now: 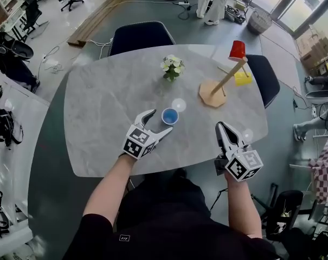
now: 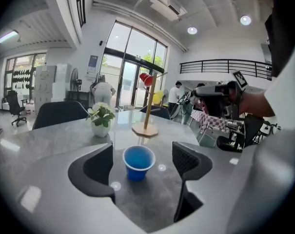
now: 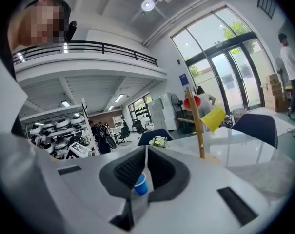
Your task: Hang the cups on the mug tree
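Note:
A blue cup [image 1: 169,115] stands upright on the grey table [image 1: 98,118]. My left gripper [image 1: 160,122] is open right at it. In the left gripper view the blue cup [image 2: 138,162] sits in the gap of the left gripper [image 2: 143,164], with space between it and both pads. My right gripper [image 1: 220,124] hovers near the table's front right and is shut on nothing; in its own view the right gripper [image 3: 146,165] has its jaws pressed together. The wooden mug tree [image 1: 220,88] leans at the back right, carrying a red cup [image 1: 237,50] and a yellow cup [image 1: 242,78].
A small pot of white flowers [image 1: 172,68] stands behind the blue cup. Dark chairs [image 1: 141,37] are pushed in at the table's far side. The table's front edge [image 1: 153,169] runs just before my hands.

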A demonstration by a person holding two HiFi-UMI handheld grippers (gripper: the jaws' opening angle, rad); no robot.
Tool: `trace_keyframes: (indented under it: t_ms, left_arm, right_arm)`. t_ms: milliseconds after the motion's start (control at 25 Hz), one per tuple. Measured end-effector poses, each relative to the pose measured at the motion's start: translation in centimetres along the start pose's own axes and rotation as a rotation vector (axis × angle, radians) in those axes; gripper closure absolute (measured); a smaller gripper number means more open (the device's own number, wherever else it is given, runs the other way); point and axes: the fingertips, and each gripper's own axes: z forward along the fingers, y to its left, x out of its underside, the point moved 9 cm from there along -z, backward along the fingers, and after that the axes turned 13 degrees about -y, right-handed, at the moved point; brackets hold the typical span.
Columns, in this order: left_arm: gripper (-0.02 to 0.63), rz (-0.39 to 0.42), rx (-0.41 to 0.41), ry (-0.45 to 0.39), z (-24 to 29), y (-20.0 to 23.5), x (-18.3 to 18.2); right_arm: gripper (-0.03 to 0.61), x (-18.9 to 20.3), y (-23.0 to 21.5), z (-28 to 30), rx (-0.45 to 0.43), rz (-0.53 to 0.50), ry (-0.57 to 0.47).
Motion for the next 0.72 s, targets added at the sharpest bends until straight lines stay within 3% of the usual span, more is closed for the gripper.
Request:
trace_keyframes:
  t_ms: [360,720]
  left_arm:
    - [0.247,0.056,0.075,0.154,4.1,1.0,5.8]
    - [0.268,0.051,0.099,0.166,7.0,1.9,7.5]
  right_arm:
    - [0.555,3.3,2.1,2.6,0.007,-0.007,0.043]
    - [0.555,4.0,1.5,1.7,0.082,-0.03,0.092]
